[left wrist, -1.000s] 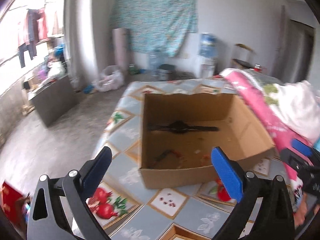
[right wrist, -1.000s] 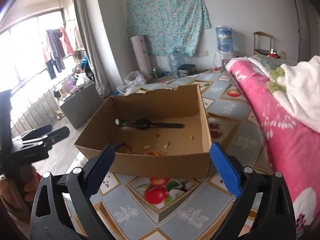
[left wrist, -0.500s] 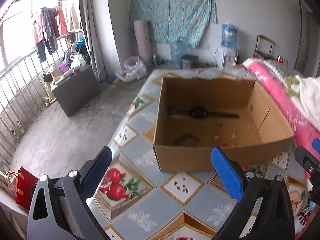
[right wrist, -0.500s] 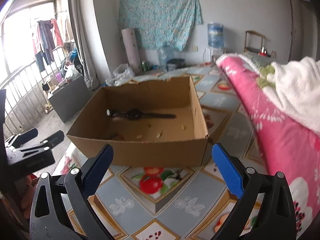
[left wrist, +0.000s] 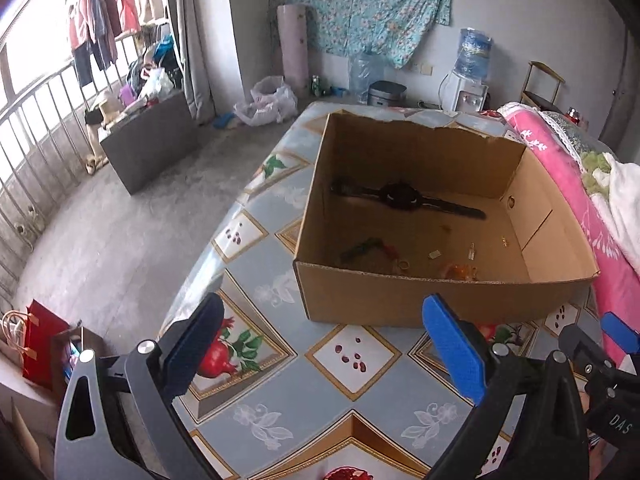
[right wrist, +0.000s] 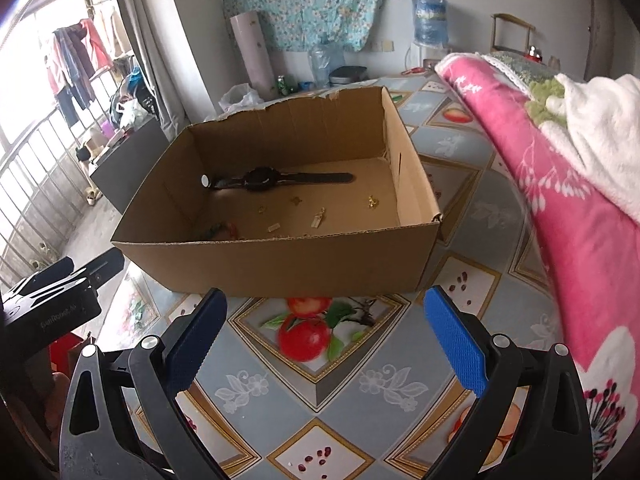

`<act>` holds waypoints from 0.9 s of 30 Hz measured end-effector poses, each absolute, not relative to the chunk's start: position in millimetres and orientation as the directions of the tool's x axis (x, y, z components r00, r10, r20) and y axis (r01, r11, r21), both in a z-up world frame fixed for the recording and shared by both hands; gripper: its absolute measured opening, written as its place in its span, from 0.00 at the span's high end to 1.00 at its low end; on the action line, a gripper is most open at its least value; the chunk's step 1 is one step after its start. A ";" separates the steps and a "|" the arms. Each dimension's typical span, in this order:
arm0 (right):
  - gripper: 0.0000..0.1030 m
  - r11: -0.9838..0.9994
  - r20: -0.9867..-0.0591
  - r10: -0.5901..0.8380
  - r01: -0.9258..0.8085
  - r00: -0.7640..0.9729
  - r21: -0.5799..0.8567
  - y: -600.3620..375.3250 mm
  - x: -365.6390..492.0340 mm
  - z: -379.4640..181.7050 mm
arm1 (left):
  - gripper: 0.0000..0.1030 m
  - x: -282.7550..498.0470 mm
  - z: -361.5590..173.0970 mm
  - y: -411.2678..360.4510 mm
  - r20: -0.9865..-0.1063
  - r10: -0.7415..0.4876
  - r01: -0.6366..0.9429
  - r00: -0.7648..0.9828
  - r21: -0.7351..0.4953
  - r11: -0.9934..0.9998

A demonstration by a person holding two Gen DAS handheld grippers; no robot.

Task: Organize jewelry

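Approach stage: your left gripper (left wrist: 324,344) and right gripper (right wrist: 326,334) hover before the box (right wrist: 280,258), jaws apart and empty. The watch (right wrist: 260,179) lies along its far wall; small trinkets (right wrist: 318,216) dot the floor. Next, you likely reach over the near wall and descend.

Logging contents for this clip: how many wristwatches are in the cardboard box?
1. The black wristwatch lies flat on the floor of the cardboard box, toward its far wall. The near wall hides part of the floor, so something could sit there unseen.
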State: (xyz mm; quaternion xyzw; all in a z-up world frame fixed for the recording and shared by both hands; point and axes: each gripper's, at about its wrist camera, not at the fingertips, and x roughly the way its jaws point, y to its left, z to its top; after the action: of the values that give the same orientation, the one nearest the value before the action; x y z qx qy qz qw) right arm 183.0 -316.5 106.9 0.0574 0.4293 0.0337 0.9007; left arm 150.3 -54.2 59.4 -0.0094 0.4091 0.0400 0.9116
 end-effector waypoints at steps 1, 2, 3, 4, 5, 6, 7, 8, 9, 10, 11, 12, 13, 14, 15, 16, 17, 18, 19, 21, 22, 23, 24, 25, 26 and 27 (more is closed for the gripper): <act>0.08 0.991 -0.771 0.112 -0.014 0.627 0.132 -315.8 183.7 106.1 | 0.05 151.1 57.9 -54.2 -0.752 0.062 -0.080 0.656 0.012 0.997; 0.08 0.991 -0.773 0.112 -0.015 0.624 0.132 -315.1 184.4 105.3 | 0.05 151.4 57.0 -54.7 -0.757 0.060 -0.080 0.651 0.011 0.997; 0.08 0.991 -0.775 0.113 -0.015 0.622 0.132 -315.0 184.4 105.3 | 0.05 152.0 55.6 -55.0 -0.761 0.060 -0.080 0.646 0.010 0.997; 0.08 0.991 -0.777 0.113 -0.016 0.620 0.131 -314.9 184.3 104.5 | 0.05 152.6 54.9 -55.4 -0.764 0.059 -0.080 0.642 0.010 0.997; 0.08 0.991 -0.778 0.112 -0.015 0.618 0.131 -314.8 184.6 103.7 | 0.05 153.1 54.1 -55.4 -0.767 0.059 -0.080 0.639 0.009 0.997; 0.08 0.991 -0.780 0.112 -0.014 0.616 0.131 -315.1 184.8 102.8 | 0.05 153.2 53.2 -55.5 -0.769 0.058 -0.081 0.637 0.008 0.997; 0.08 0.991 -0.780 0.112 -0.013 0.615 0.132 -315.9 185.2 102.3 | 0.05 153.3 52.8 -55.6 -0.770 0.059 -0.081 0.635 0.009 0.997; 0.08 0.991 -0.781 0.112 -0.011 0.615 0.134 -316.4 185.5 102.1 | 0.05 153.3 52.4 -56.0 -0.772 0.061 -0.082 0.633 0.011 0.997; 0.08 0.991 -0.782 0.112 -0.009 0.614 0.135 -317.1 186.0 101.6 | 0.05 153.0 52.1 -55.9 -0.773 0.062 -0.084 0.632 0.011 0.996; 0.08 0.991 -0.782 0.112 -0.007 0.613 0.136 -317.5 186.8 101.3 | 0.05 153.0 52.0 -56.0 -0.773 0.063 -0.085 0.631 0.011 0.996; 0.08 0.991 -0.784 0.111 -0.005 0.611 0.136 -317.7 187.2 100.7 | 0.05 153.0 52.0 -56.0 -0.773 0.063 -0.085 0.631 0.012 0.996; 0.08 0.991 -0.784 0.111 -0.005 0.610 0.136 -317.7 187.8 100.2 | 0.05 153.2 51.7 -55.9 -0.773 0.064 -0.085 0.631 0.013 0.996; 0.08 0.991 -0.785 0.110 -0.004 0.609 0.136 -317.7 188.2 99.8 | 0.05 153.2 51.7 -55.8 -0.773 0.064 -0.085 0.631 0.013 0.996; 0.08 0.991 -0.786 0.108 -0.002 0.608 0.135 -317.6 188.9 99.2 | 0.05 153.1 50.9 -55.8 -0.774 0.065 -0.085 0.630 0.015 0.996; 0.08 0.991 -0.788 0.107 0.000 0.606 0.134 -317.5 189.2 98.5 | 0.05 153.2 50.3 -56.0 -0.775 0.067 -0.084 0.628 0.018 0.996; 0.08 0.991 -0.789 0.106 0.001 0.605 0.134 -317.3 189.4 98.0 | 0.05 153.7 49.2 -56.0 -0.778 0.073 -0.088 0.623 0.023 0.996; 0.08 0.991 -0.791 0.105 0.003 0.603 0.133 -317.3 189.7 97.5 | 0.05 154.0 48.5 -55.9 -0.780 0.074 -0.088 0.622 0.024 0.996; 0.08 0.991 -0.792 0.103 0.005 0.601 0.133 -317.2 190.0 96.9 | 0.05 154.1 47.5 -55.5 -0.782 0.074 -0.088 0.619 0.025 0.996; 0.08 0.991 -0.793 0.102 0.007 0.600 0.132 -317.3 190.1 96.6 | 0.05 154.4 46.8 -55.5 -0.783 0.075 -0.089 0.618 0.026 0.996; 0.08 0.991 -0.795 0.100 0.009 0.599 0.132 -317.4 190.5 96.2 | 0.05 154.4 45.9 -54.5 -0.785 0.076 -0.090 0.615 0.026 0.996; 0.08 0.991 -0.795 0.099 0.010 0.598 0.131 -317.0 190.6 96.3 | 0.05 154.4 45.5 -53.9 -0.786 0.076 -0.091 0.614 0.024 0.996; 0.08 0.992 -0.795 0.098 0.010 0.599 0.129 -316.6 190.6 96.7 | 0.05 154.7 45.3 -54.0 -0.787 0.075 -0.091 0.613 0.024 0.996; 0.08 0.991 -0.794 0.099 0.009 0.600 0.130 -317.1 190.6 96.5 | 0.05 155.3 44.8 -54.0 -0.788 0.075 -0.090 0.611 0.024 0.996; 0.08 0.992 -0.794 0.099 0.007 0.600 0.129 -316.9 190.9 96.4 | 0.05 155.4 44.4 -54.2 -0.790 0.075 -0.090 0.609 0.026 0.996; 0.08 0.992 -0.794 0.099 0.006 0.600 0.128 -316.6 191.1 96.3 | 0.05 155.4 44.1 -54.4 -0.791 0.075 -0.089 0.608 0.026 0.996; 0.08 0.992 -0.795 0.097 0.006 0.599 0.126 -316.4 191.2 95.9 | 0.05 155.7 43.7 -54.8 -0.791 0.074 -0.088 0.607 0.026 0.996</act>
State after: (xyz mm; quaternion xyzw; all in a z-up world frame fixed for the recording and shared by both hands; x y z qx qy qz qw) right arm 191.2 -316.4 95.9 0.0576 0.4469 0.0257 0.8923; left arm 155.8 -54.8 43.7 -0.0080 0.4411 0.0454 0.8963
